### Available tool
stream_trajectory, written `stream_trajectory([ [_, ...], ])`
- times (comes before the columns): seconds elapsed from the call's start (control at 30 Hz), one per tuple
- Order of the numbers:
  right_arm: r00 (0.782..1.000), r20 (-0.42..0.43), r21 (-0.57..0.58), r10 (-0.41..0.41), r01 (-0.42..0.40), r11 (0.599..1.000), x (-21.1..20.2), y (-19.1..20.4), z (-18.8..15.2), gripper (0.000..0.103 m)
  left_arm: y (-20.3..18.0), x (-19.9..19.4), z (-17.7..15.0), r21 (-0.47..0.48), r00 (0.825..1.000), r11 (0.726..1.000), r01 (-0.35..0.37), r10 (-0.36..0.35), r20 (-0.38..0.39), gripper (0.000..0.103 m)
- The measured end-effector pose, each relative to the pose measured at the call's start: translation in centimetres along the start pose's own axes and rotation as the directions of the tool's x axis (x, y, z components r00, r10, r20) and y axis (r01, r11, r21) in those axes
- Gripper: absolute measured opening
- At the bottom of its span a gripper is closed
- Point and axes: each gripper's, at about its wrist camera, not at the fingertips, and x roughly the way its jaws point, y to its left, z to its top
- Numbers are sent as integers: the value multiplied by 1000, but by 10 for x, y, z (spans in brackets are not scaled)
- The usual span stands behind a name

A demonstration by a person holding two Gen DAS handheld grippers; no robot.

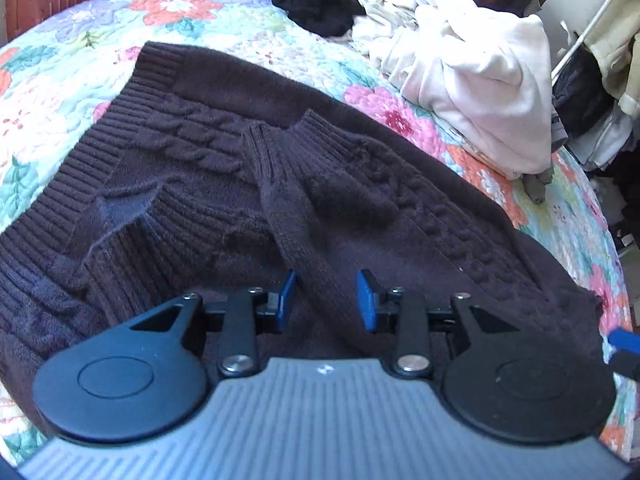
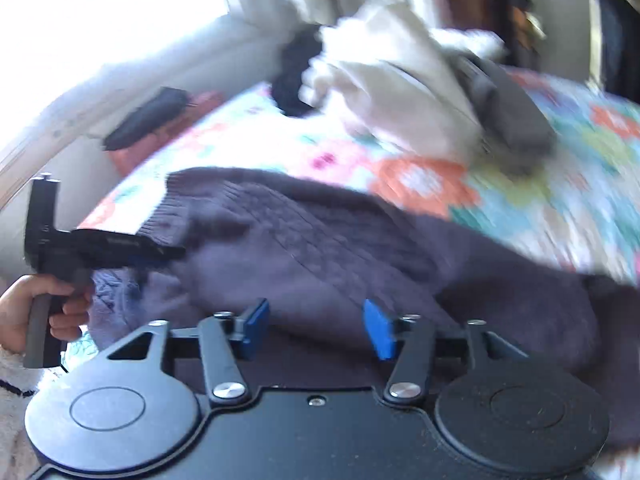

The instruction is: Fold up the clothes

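- Dark purple cable-knit sweater (image 1: 280,184) lies spread on the bed with the floral quilt (image 1: 192,12), filling the centre and lower left of the left wrist view; one ribbed-cuff sleeve (image 1: 288,184) is folded across the body, running from frame centre down toward the left tool.
- Left tool (image 1: 326,300): blue pads (image 1: 366,300) stand a little apart, nothing pinched; the folded sleeve lies directly beyond the gap.
- Right tool (image 2: 316,328): pads spread wide, empty; frame blurred. Sweater body sits just beyond it, ribbed hem (image 2: 168,208) at centre left of that view.
- Key relation: the sweater's long axis runs from upper left to lower right in the left wrist view; both tools stand at its near edge, left tool nearer the sleeve, right tool nearer the lower-right end.
- A hand (image 2: 36,308) holding the left tool's grip shows at left in the right wrist view.
- Pile of unfolded white and black clothes (image 1: 460,60) sits at upper right, well apart.
- Judgement: the next fold likely lifts the near edge.
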Motion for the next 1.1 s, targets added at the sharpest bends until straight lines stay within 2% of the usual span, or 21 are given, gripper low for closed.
stream_trajectory([
  [0.07,997,-39,-43,-62,60,997,34,0,10,62,3,2,-2,-21,997,998,54,-55,-47,33],
  [0.13,987,-113,79,-114,123,989,61,-16,17,62,8,3,-9,-63,992,994,94,-99,-77,33],
  [0.23,989,-114,155,-90,108,982,70,-29,13,62,8,4,-22,-65,987,993,101,-108,-119,33],
  [0.3,982,-108,85,-155,164,983,71,-31,9,65,-1,2,-24,-19,991,997,72,-74,-113,33],
  [0.33,975,-103,35,-198,203,979,72,-30,7,67,-5,-1,-24,-2,992,997,79,-79,-100,33],
  [0.37,969,-107,8,-224,226,974,74,-33,5,74,-10,-4,-24,12,991,995,99,-98,-89,33],
  [0.4,966,-130,19,-224,228,973,79,-40,2,76,-15,-6,-24,28,989,992,124,-122,-82,33],
  [0.43,971,-150,62,-188,199,978,82,-49,-2,76,-20,-8,-24,51,986,988,148,-143,-80,33],
  [0.5,990,-141,185,-13,40,982,82,-62,-9,75,-26,-8,-23,111,984,980,166,-157,-82,33],
  [0.53,991,-119,227,60,-31,973,79,-63,-11,71,-27,-7,-22,129,986,980,153,-143,-80,33],
  [0.57,989,-95,250,114,-87,964,75,-63,-13,55,-26,-7,-22,135,989,981,139,-129,-75,33],
  [0.6,988,-62,255,142,-122,959,70,-59,-14,30,-25,-7,-22,133,990,982,132,-124,-70,33],
  [0.63,987,-37,238,155,-142,961,63,-53,-17,23,-24,-7,-22,124,990,984,129,-121,-70,33],
  [0.67,986,-31,211,165,-155,965,58,-44,-22,21,-23,-6,-23,114,991,986,121,-114,-72,33],
  [0.73,984,-34,152,175,-168,974,51,-27,-32,21,-32,-5,-27,156,997,986,52,-44,-57,33],
  [0.83,982,-79,89,172,-164,982,50,-7,-46,20,-50,-5,-34,232,999,971,-49,53,-10,33],
  [0.97,982,-122,82,146,-137,987,52,2,-68,20,-60,-16,-37,217,998,976,-24,10,65,35],
  [1.03,983,-134,87,129,-118,989,50,4,-78,20,-63,-19,-39,215,994,977,-3,-20,103,44],
  [1.1,985,-127,76,114,-105,992,45,6,-81,19,-63,-18,-40,204,993,979,6,-30,112,45],
])
